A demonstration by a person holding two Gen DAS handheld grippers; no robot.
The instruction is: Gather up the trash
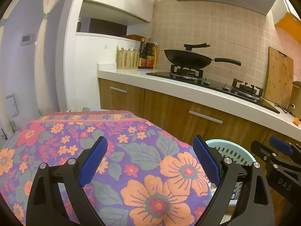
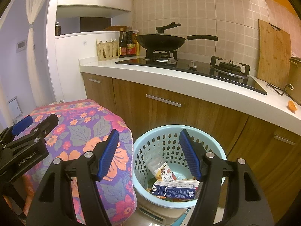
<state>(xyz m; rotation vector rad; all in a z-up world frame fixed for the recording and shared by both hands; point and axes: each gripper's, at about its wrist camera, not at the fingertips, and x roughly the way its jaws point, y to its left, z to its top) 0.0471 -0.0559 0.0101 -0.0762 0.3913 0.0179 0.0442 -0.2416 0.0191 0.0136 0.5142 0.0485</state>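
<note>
A light blue perforated basket [image 2: 148, 141] stands on the floor before the cabinets; it also shows in the left wrist view [image 1: 228, 150]. Inside lie a blue milk carton [image 2: 175, 189], a clear plastic bottle with a printed label [image 2: 161, 169] and some scraps. An orange peel [image 2: 292, 105] lies on the white counter at the right; the left wrist view shows it too [image 1: 296, 121]. My right gripper [image 2: 148, 154] is open and empty above the basket's left rim. My left gripper [image 1: 150, 162] is open and empty over the floral cloth [image 1: 116, 150].
The floral cloth [image 2: 84, 131] covers a raised surface left of the basket. On the counter [image 2: 169, 77] sit a gas hob with a black wok [image 2: 161, 41], sauce bottles [image 2: 128, 43], a utensil holder [image 2: 107, 50] and a wooden cutting board [image 2: 272, 54]. Wooden cabinets [image 2: 188, 116] stand below.
</note>
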